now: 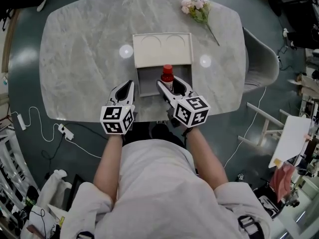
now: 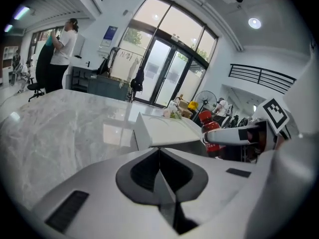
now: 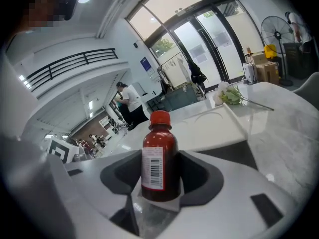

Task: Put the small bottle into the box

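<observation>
A small red bottle (image 1: 167, 76) with a red cap and white label stands upright between the jaws of my right gripper (image 1: 172, 86), which is shut on it. It hangs over the near, open compartment of the white box (image 1: 145, 85); whether it touches the box floor I cannot tell. The box lid (image 1: 162, 49) lies flat behind. In the right gripper view the bottle (image 3: 159, 158) fills the gap of the right gripper (image 3: 159, 179). My left gripper (image 1: 126, 88) rests at the box's left front corner, shut on nothing; its view shows the left gripper (image 2: 160, 172), the box (image 2: 164, 131) and the bottle (image 2: 210, 128).
A pink flower sprig (image 1: 197, 8) lies at the far right of the marble table (image 1: 79, 68). A grey chair (image 1: 262, 63) stands against the table's right side. Cables (image 1: 60, 128) run over the floor at left. A person (image 2: 63, 54) stands far behind.
</observation>
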